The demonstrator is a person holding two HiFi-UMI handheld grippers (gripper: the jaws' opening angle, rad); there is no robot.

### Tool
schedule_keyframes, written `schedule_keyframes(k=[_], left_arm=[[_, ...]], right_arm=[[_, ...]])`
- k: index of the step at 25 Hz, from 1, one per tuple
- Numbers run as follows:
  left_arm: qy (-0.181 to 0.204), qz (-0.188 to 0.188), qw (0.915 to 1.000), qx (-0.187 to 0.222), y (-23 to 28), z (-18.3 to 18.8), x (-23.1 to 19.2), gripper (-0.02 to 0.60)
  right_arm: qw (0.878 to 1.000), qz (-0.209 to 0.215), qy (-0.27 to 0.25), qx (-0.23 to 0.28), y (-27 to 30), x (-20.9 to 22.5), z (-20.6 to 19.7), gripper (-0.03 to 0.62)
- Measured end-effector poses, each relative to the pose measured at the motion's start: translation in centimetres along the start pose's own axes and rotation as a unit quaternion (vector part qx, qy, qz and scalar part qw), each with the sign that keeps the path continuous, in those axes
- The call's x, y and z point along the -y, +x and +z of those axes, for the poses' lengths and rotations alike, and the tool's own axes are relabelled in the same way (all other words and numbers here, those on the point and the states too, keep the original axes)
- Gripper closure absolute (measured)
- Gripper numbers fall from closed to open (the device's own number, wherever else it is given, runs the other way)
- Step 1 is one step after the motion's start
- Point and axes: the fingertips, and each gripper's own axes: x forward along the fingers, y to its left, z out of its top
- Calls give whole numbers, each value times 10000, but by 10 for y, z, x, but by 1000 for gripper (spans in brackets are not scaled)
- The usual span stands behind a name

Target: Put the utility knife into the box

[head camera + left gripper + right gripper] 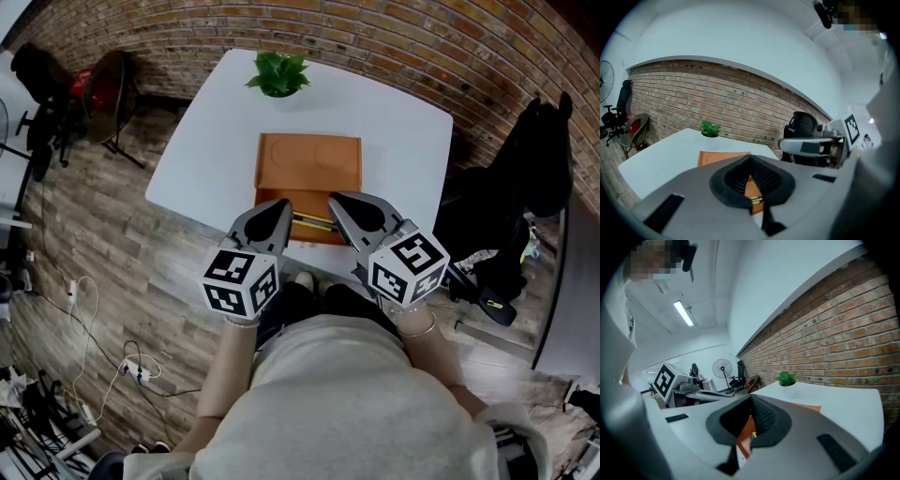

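Head view: my left tool [277,208] and right tool [339,201] are both pinched together and empty, hovering at the near edge of the orange box [309,169]. The utility knife [313,222] lies across that edge; can't tell if it's in or on the box. Looks like approach stage. Next I'd spread one tool and drop onto the knife.

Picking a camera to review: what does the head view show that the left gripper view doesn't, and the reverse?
Only the head view: the power strip on the floor, the person's torso, and the marker cube on the left hand-held gripper. Only the left gripper view: the ceiling and its own shut jaws close up. Both: the table, plant, box and right hand-held gripper.
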Motion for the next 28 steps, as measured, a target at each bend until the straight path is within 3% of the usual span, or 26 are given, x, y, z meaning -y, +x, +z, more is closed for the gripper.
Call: schedule_keyframes(k=[28], left_arm=[[9,-177,9998,-75,-4,-8,7,575]], right_arm=[[9999,-44,-103,-24,-3,-9,-6,595]])
